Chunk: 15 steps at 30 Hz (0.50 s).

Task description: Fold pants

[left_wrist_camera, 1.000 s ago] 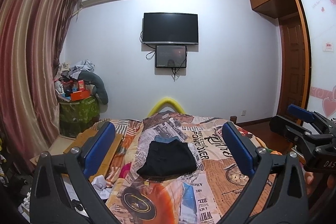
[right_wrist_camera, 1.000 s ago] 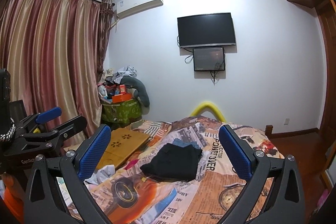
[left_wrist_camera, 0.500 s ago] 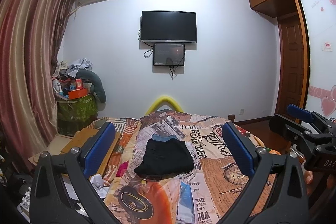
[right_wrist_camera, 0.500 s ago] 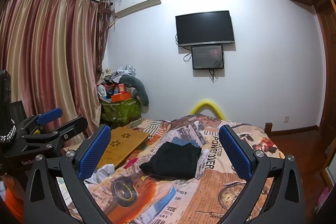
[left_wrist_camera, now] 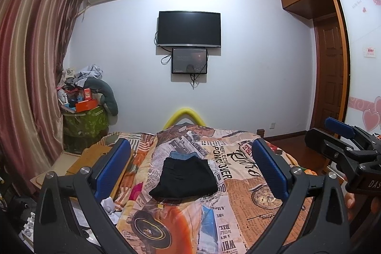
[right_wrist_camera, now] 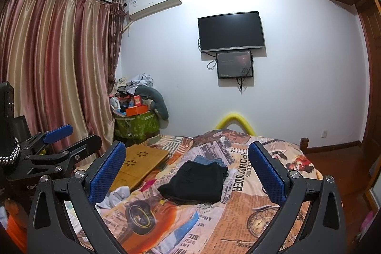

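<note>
Black pants (left_wrist_camera: 185,176) lie folded into a flat rectangle in the middle of the bed, on top of folded blue jeans (left_wrist_camera: 183,155) whose edge shows behind. They also show in the right wrist view (right_wrist_camera: 197,180). My left gripper (left_wrist_camera: 190,168) is open and empty, held well back above the near end of the bed. My right gripper (right_wrist_camera: 188,173) is open and empty too, level with the left. Each gripper shows at the other view's edge: the right gripper (left_wrist_camera: 343,142) and the left gripper (right_wrist_camera: 59,146).
The bed has a newspaper-print cover (left_wrist_camera: 238,182). A wooden lap tray (right_wrist_camera: 140,163) lies on its left side, with crumpled white cloth (right_wrist_camera: 114,196) near it. A cluttered green box (left_wrist_camera: 83,125) and curtains stand left. A wardrobe and door (left_wrist_camera: 328,77) are right.
Both grippers have tilted slightly, so the room shifts a little in view. The pants have not moved and both grippers stay open.
</note>
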Motion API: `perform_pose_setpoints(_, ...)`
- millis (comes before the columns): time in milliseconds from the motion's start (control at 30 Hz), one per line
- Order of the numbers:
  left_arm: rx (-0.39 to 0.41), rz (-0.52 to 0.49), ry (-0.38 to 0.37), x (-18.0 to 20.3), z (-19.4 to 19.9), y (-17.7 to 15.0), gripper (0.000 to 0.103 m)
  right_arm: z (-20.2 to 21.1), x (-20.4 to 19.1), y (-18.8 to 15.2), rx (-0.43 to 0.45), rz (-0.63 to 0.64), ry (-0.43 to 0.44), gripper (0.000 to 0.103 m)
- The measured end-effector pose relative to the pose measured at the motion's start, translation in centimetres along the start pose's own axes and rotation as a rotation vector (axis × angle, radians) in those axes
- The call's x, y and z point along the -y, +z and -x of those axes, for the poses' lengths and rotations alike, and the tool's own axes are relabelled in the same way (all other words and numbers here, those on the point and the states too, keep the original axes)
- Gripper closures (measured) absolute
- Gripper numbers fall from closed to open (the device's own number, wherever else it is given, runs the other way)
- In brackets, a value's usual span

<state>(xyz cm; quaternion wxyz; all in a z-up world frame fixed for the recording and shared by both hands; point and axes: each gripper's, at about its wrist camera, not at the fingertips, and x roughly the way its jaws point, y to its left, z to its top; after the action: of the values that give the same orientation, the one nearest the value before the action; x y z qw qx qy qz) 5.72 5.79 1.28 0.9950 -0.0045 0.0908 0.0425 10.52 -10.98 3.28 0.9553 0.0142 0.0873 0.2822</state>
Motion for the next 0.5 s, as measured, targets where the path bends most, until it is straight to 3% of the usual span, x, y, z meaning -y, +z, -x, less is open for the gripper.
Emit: perform_pose_setpoints(500, 0.001, -0.002, -0.008, 0.18, -0.29, -0.11, 0.000, 0.18, -0.10, -0.02, -0.003, -0.004, -0.003, 0.001)
